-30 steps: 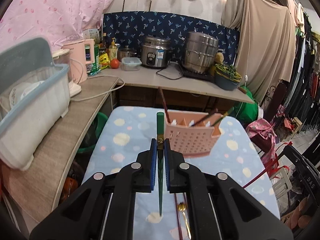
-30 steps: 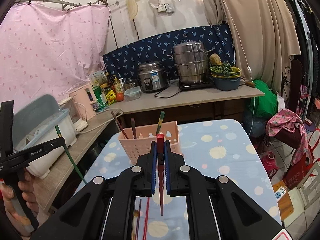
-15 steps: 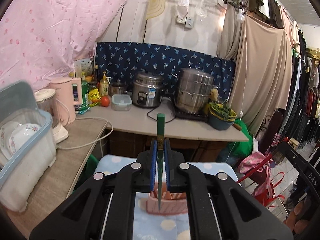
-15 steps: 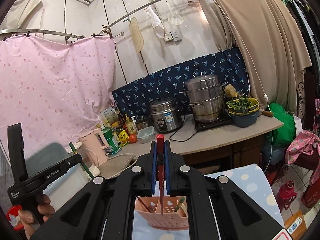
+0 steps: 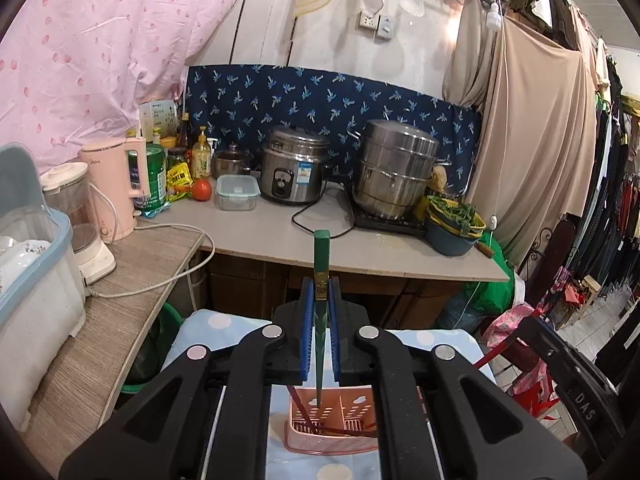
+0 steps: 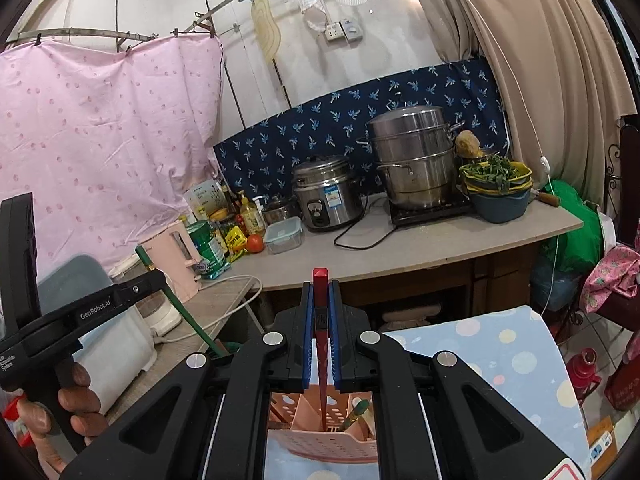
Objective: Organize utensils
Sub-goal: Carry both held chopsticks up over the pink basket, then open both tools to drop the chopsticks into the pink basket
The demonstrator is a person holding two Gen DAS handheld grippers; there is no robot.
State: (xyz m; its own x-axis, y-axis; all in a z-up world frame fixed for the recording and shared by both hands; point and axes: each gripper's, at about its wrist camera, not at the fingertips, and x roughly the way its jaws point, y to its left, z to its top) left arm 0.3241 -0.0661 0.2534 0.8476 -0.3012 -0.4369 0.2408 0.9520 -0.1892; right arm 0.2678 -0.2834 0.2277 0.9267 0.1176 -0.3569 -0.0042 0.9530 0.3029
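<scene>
left wrist view: green chopstick (image 5: 321, 276) pinched upright in closed left fingers (image 5: 304, 336), tip over pink basket (image 5: 332, 428); red chopstick (image 6: 321, 320) likewise clamped by right fingers (image 6: 307, 340). risk: tip snagging divider, tipping basket.

A green chopstick (image 5: 321, 280) sits between blue pads (image 5: 307, 332); a red chopstick (image 6: 320, 312) likewise. The basket (image 5: 332, 432) is pink. At 12 o'clock hangs a navy leaf-print cloth (image 5: 320, 100); at 10, a pink spotted curtain (image 5: 100, 52).
</scene>
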